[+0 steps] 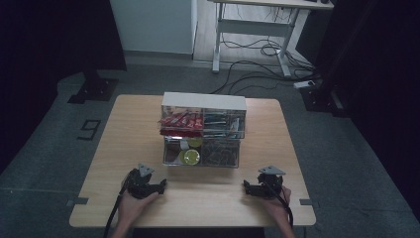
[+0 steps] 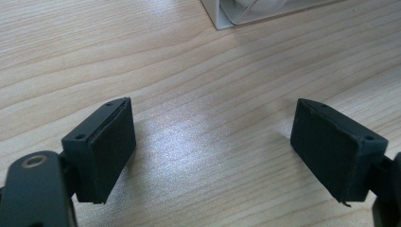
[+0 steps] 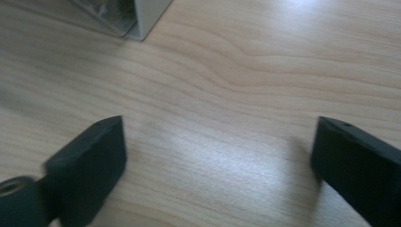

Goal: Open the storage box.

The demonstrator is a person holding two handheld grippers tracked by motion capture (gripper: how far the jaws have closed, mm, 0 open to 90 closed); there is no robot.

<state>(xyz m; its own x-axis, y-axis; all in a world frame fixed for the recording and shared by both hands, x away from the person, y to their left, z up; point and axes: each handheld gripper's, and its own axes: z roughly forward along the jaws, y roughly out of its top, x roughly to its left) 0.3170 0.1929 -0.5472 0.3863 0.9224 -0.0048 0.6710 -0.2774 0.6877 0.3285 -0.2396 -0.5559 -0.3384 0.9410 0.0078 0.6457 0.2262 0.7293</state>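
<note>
High view: drawer organizer at frame centre, lower drawer pulled out toward the bottom. Left gripper and right gripper resting lower down, jaws spread wide, holding nothing (pre-reach, probably). Next up: reaching into that drawer.

Table: light wood, pale tan, wavy grain lines running across; whitish glare patch between the jaws in both gripper views.

Drawer box, centre of the high view: white top and frame, clear fronts. Upper left drawer holds red packets; upper right holds dark, bluish-grey items. Lower left drawer has a yellow-green round thing; lower right contents are dark brown-grey, too dim to tell.

Left gripper: matte black jaws, black pads, brass-coloured ring at the lower left of its view. Right gripper: same black. Grey plates on top of each in the high view.

Floor: dark grey. Desk at top of frame: white legs, black cables beneath.
</note>
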